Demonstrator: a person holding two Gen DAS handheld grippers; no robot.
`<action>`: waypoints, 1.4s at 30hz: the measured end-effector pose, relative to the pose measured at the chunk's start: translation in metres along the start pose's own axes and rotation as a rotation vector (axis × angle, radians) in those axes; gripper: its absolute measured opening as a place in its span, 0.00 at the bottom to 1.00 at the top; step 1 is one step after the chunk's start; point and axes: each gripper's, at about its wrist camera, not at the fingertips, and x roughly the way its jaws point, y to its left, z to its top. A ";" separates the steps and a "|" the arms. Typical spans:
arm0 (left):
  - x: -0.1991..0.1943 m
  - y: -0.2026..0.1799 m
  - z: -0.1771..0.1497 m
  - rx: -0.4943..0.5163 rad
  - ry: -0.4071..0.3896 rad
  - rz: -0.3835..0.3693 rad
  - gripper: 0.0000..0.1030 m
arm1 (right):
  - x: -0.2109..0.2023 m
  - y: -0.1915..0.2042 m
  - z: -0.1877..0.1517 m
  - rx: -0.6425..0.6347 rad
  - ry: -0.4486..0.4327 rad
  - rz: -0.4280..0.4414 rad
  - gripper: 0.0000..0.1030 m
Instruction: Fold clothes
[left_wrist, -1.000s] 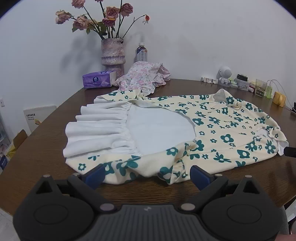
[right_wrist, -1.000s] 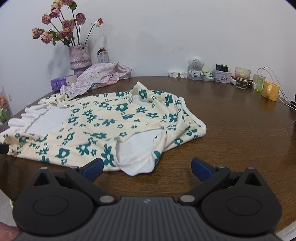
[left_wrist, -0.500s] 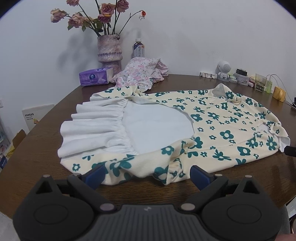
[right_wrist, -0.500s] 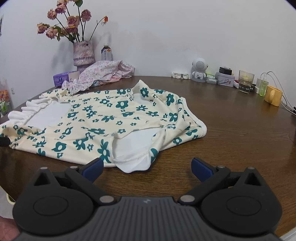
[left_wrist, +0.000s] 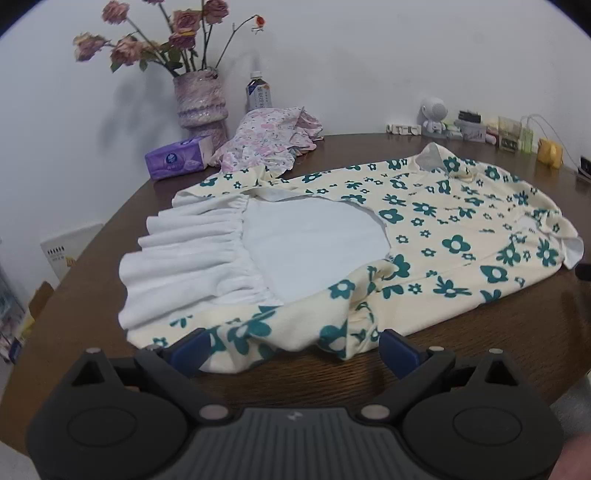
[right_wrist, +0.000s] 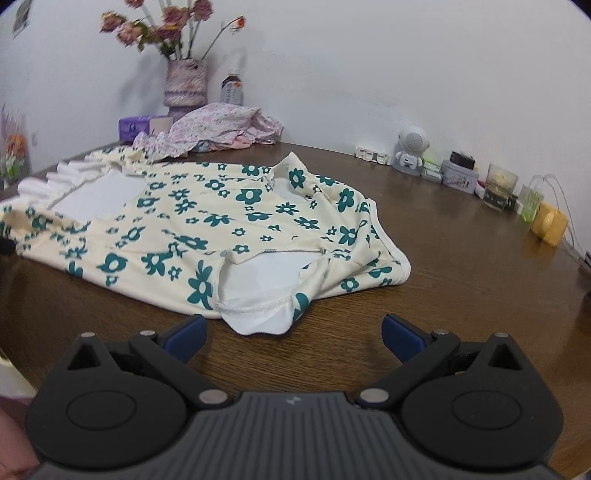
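Dress, cream with teal flowers and a white ruffled hem, spread lengthwise across the brown bench, partly turned so the white lining shows at centre and at the near armhole. Hem end at 9 o'clock in the left wrist view, collar end out toward 2 o'clock; in the right wrist view, sleeve opening at 12 o'clock just beyond the fingers. Left hand-held gripper spread wide, its blue fingers straddling the near floral edge without pinching it. Right hand-held gripper likewise wide and holding nothing, low over bare wood just short of the sleeve. Judged as a reach for the near long edge, both ends at once, ahead of a lengthwise fold; equally consistent with a release after laying the garment flat, so no settling which. Any grip here calls for catching both layers at the seam, since loose cloth bunches near the left fingers. Pink floral garment heaped at 11 o'clock beside the vase and tissue pack, well clear.
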 end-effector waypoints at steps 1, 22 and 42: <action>0.000 0.000 0.000 0.016 0.002 0.002 0.95 | 0.000 0.001 0.000 -0.026 0.001 -0.002 1.00; 0.006 -0.002 0.004 0.411 0.016 -0.006 0.84 | 0.017 0.017 0.009 -0.974 0.030 -0.064 0.93; 0.010 -0.007 0.008 0.440 0.029 -0.053 0.44 | 0.041 0.032 0.027 -1.039 0.074 0.235 0.09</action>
